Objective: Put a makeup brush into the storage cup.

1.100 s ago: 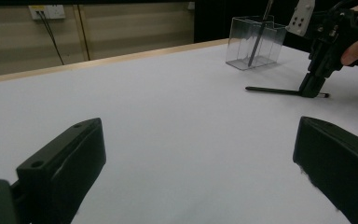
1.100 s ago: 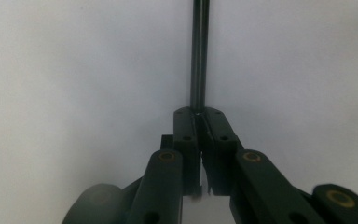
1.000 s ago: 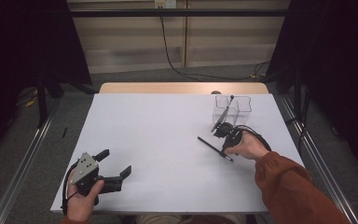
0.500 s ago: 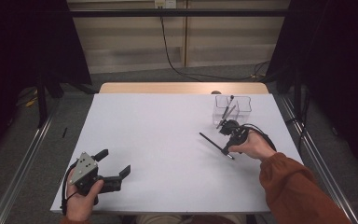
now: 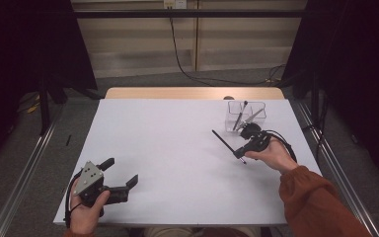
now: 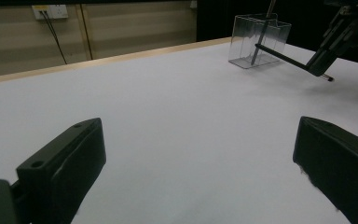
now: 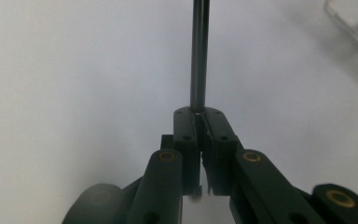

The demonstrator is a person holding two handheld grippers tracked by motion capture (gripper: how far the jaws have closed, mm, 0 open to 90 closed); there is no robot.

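Note:
A thin black pen (image 5: pixel 222 139) hangs slanted just above the white table (image 5: pixel 177 148), at the right. My right gripper (image 5: pixel 238 154) is shut on it near one end, and most of the shaft sticks out toward the table's middle. In the right gripper view the pen (image 7: pixel 199 56) runs straight out from the closed jaws of that gripper (image 7: pixel 199 114). A clear plastic holder (image 5: pixel 246 116) with a few pens stands just behind that hand. My left gripper (image 5: pixel 120 172) rests open at the front left, nothing between its jaws (image 6: pixel 200 163).
The left gripper view looks across bare white table to the clear holder (image 6: pixel 261 39), the right gripper (image 6: pixel 324 60) and its pen (image 6: pixel 279 55). Beyond the table's wooden back edge (image 5: pixel 192 93) lie floor and a cable. Metal rails run along both sides.
My right gripper has lifted the pen slightly and carried it a little toward the clear holder. The left gripper has stayed put.

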